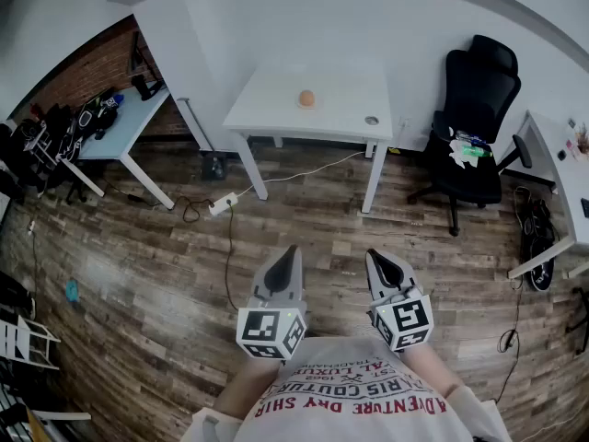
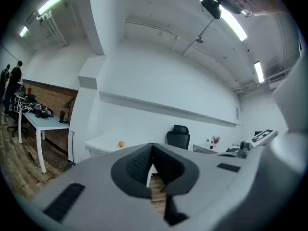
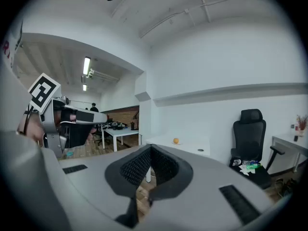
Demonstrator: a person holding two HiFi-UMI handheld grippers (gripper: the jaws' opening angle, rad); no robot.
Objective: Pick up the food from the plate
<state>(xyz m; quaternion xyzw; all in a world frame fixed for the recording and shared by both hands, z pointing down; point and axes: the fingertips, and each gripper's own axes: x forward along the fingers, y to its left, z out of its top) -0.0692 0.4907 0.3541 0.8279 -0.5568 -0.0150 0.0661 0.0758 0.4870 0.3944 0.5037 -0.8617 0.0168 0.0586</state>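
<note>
Far across the wooden floor (image 1: 138, 265), head view: the food (image 1: 306, 98), a small orange round thing, is sitting on the white counter (image 1: 340, 109), toward its far side. Whether a plate is lying under it is too small to tell. The left tongs (image 1: 290, 254) and right tongs (image 1: 375, 258) are hanging close to the person's chest, both pointing far-ward, well apart from the counter. The food is lying almost straight ahead of the left tongs and left of the right pair's line, so the left looks slightly better placed. It is round, showing no long axis to line up on.

Left gripper view: the left tongs (image 2: 151, 165) are sitting pressed together, nothing between them. The food (image 2: 121, 144) is showing small, far off, left of the tips.

Right gripper view: the right tongs (image 3: 150, 165) are likewise closed and empty. The food (image 3: 176, 140) is showing far beyond, a little right of the tips.

Judgement: a walk-up is coming before any reach.
</note>
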